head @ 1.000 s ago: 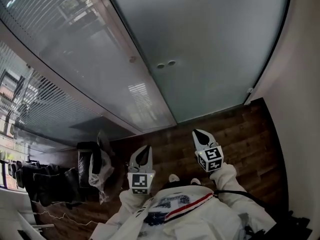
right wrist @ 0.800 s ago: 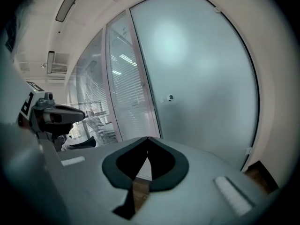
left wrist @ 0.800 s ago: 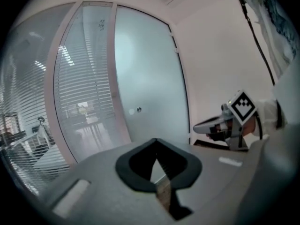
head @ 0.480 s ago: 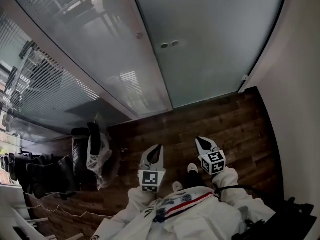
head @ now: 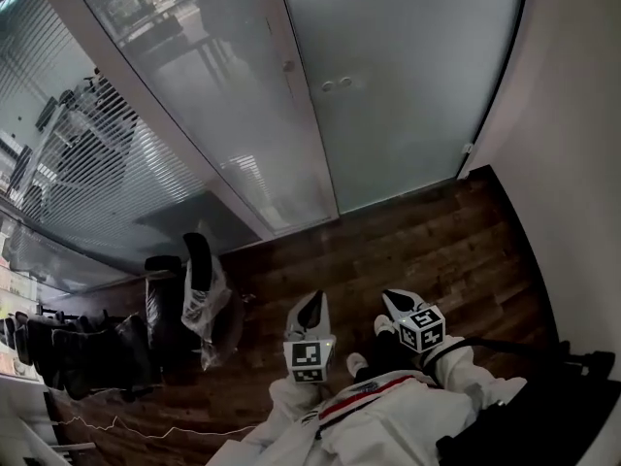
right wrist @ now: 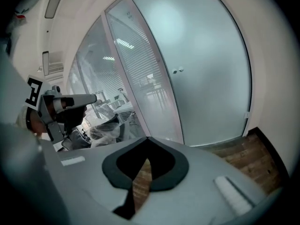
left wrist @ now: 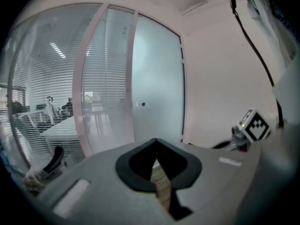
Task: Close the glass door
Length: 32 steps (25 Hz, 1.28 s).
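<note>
Glass door; floor broadest, head view

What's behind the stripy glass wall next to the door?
Through the stripy glass wall, a white table and ceiling lights show, broken up by the stripes. The frosted glass door beside it hides whatever is behind it.

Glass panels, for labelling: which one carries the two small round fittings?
The plain frosted panel next to the white wall; the other panels show blinds.
</note>
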Tool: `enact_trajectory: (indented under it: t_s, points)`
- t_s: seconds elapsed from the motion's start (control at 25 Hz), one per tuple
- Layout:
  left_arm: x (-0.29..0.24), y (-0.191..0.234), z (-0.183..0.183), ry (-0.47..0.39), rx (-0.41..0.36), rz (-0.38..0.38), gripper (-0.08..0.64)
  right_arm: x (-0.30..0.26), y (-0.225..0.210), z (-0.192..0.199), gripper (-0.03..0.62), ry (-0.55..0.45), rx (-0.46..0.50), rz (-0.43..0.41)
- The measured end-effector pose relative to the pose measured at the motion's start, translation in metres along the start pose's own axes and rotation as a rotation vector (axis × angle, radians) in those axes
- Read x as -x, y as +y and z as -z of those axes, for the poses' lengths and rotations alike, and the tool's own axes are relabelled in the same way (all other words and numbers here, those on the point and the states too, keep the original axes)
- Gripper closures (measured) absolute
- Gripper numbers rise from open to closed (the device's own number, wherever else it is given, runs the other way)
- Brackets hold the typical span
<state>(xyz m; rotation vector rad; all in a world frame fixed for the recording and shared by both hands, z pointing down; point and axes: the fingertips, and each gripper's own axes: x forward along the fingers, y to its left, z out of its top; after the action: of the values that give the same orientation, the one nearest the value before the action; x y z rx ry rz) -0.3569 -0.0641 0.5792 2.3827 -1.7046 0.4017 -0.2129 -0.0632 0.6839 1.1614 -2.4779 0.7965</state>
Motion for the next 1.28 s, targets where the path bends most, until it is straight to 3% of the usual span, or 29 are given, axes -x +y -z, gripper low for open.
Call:
enact_trajectory:
  t_s: [0.32,0.68,0.96,1.28]
  points:
    - [0.027,0.001,0.008,-0.031,-0.061,-0.007,0.558,0.037,0.032,-0.063,0.586,-0.231,0.15,0.063]
    - [0.027,-0.017,0.004,-0.053,-0.052,-0.018,0.558,0.067,0.037,-0.089,0.586,-0.283,0.229,0.081]
    - [0.016,-0.021,-0.019,-0.074,-0.067,-0.059,0.558,0.074,0.021,-0.122,0.586,-0.336,0.225,0.08]
    - [0.004,-0.048,-0.037,-0.11,-0.096,-0.061,0.558,0.088,0.002,-0.131,0.586,-0.363,0.238,0.085]
